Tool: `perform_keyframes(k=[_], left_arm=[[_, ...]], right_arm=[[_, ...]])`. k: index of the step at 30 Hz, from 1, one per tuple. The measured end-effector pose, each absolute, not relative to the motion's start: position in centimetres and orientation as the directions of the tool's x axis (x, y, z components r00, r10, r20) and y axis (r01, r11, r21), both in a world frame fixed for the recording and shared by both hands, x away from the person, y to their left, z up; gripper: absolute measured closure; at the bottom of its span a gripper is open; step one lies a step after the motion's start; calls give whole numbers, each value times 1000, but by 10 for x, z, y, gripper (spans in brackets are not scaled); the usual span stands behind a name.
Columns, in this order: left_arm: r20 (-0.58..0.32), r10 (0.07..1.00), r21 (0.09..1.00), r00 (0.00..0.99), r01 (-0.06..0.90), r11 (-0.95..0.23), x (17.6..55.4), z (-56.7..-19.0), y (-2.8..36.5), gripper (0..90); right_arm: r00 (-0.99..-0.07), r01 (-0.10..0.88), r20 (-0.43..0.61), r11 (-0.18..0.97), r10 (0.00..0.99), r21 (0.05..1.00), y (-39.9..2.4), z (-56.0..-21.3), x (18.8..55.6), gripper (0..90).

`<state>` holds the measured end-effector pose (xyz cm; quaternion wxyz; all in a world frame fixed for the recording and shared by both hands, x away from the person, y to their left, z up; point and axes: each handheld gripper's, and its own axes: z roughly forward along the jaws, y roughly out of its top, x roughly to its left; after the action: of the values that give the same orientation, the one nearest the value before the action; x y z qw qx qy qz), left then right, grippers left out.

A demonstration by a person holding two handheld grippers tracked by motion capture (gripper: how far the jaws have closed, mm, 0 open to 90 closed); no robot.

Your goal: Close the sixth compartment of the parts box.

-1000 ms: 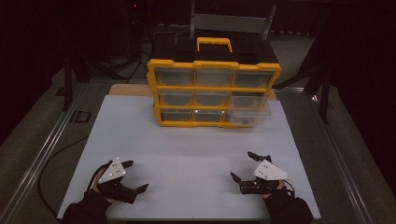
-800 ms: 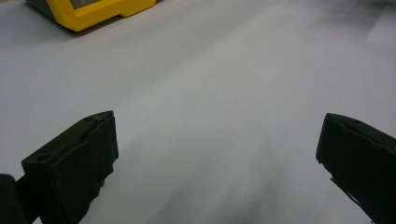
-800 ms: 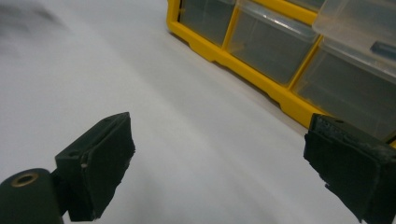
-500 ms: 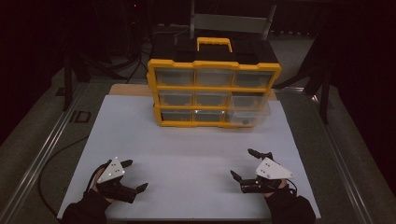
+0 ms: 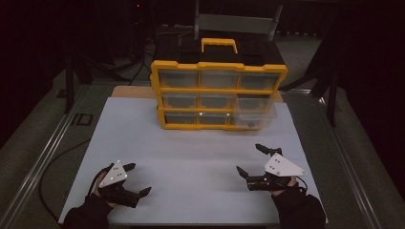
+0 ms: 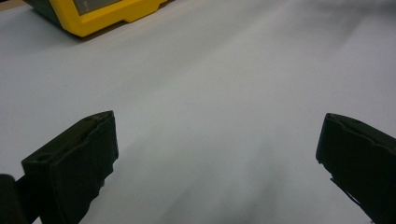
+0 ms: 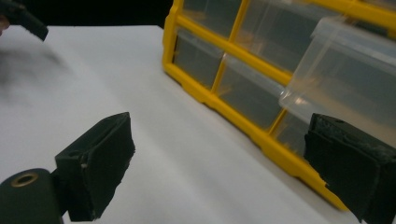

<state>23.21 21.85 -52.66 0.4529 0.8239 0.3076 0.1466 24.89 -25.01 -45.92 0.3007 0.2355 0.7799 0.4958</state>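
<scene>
Yellow-framed drawer cabinet [image 5: 218, 93] sits at the far middle of the desk [image 5: 143, 143], three rows of three clear drawers, black top with a yellow handle. One drawer [image 5: 254, 114] — on the cabinet's right side, middle-to-lower rows, exact row hard to tell — is pulled partway out toward the person; its long axis runs side to side, front face toward the near edge. Right gripper [image 5: 250, 160] is the nearer one: the drawer lies straight ahead and slightly inboard of it, well apart, with bare desk between. In the right gripper view the clear drawer [image 7: 345, 70] juts out up and right of the gap, above the right jaw. Right jaws wide, holding nothing. Left gripper [image 5: 137, 180] rests low at the near left, jaws also wide and empty, pointing across bare desk — cabinet corner [image 6: 100, 14] far off at its upper left. My read: the right hand takes the drawer, moving forward.
</scene>
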Motion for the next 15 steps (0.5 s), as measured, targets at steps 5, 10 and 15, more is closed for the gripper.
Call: perform_keyframes(k=[5,10,15], left_arm=[[-38,640,838,767,373,-398,232,-526,219,4],[-40,640,837,767,376,-398,231,-527,218,3],[-44,639,835,768,379,-398,232,-527,218,3]], right_arm=[[-685,64,-250,399,684,915,-250,-447,254,82],[-656,65,-260,396,708,916,-251,-440,260,83],[-600,87,-262,387,756,918,-251,-435,264,83]])
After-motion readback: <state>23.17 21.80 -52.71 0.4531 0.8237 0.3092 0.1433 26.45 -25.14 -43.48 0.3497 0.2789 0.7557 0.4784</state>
